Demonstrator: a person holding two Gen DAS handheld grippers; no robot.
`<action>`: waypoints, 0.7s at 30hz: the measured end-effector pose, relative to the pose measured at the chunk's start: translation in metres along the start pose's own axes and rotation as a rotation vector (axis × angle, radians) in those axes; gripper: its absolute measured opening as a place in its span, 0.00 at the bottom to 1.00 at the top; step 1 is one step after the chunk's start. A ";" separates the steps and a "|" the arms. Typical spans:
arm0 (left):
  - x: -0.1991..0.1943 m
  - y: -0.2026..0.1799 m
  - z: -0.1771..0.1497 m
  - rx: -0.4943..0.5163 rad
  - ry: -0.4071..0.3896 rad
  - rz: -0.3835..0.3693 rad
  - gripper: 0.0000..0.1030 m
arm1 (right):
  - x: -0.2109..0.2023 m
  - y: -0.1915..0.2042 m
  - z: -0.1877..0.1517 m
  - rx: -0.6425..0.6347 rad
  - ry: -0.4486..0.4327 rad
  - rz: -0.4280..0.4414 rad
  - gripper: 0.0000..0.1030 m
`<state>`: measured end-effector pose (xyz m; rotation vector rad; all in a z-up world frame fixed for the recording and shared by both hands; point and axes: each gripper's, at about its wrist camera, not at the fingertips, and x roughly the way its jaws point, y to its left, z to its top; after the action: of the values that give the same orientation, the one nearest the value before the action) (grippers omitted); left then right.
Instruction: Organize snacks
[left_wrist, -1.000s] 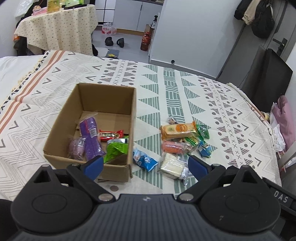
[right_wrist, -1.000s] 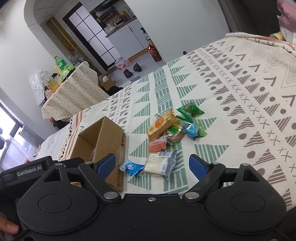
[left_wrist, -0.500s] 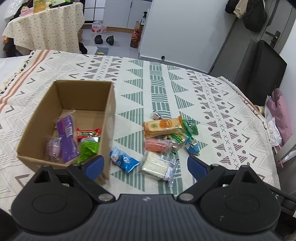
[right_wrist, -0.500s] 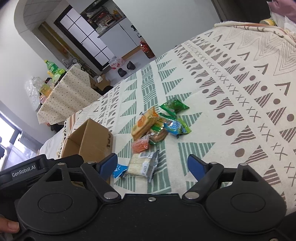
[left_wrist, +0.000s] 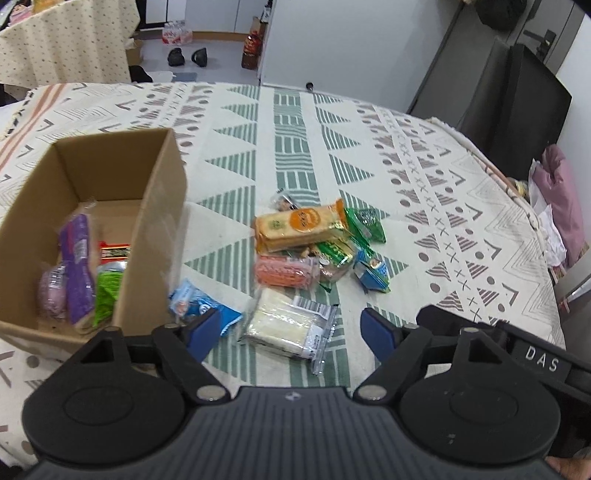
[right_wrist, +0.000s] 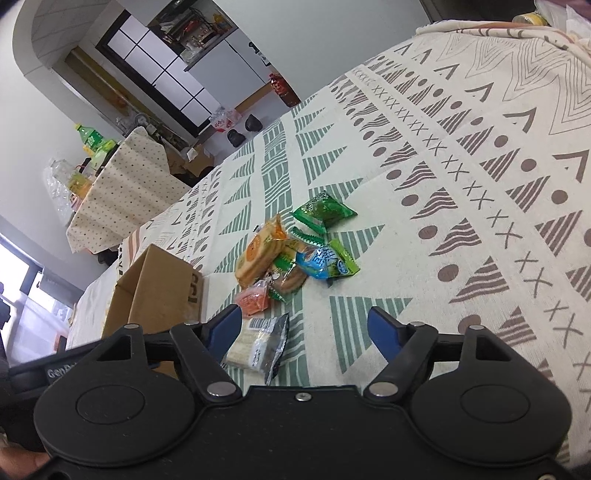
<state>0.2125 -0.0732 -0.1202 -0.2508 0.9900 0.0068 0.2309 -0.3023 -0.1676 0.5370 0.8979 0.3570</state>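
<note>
Left gripper (left_wrist: 291, 328) and right gripper (right_wrist: 304, 326), both spread wide and empty, hover over the white wafer pack (left_wrist: 286, 325), likely the next pick. Loose snacks (left_wrist: 317, 243) lie heaped on the patterned cloth (left_wrist: 424, 184) beside the cardboard box (left_wrist: 147, 236), which is partly filled.

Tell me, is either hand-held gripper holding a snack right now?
No. The left hand-held gripper and right hand-held gripper are both open and empty, above the white cracker pack.
</note>
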 end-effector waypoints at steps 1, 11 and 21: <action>0.004 -0.001 0.001 0.002 0.009 -0.004 0.74 | 0.002 -0.002 0.001 0.004 0.002 0.000 0.72; 0.047 -0.004 0.006 0.021 0.073 0.019 0.73 | 0.023 -0.018 0.006 0.051 0.028 0.003 0.71; 0.082 -0.004 0.002 0.054 0.144 0.053 0.73 | 0.040 -0.027 0.011 0.082 0.032 -0.001 0.71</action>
<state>0.2598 -0.0860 -0.1861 -0.1771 1.1386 0.0100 0.2651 -0.3072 -0.2032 0.6076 0.9465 0.3296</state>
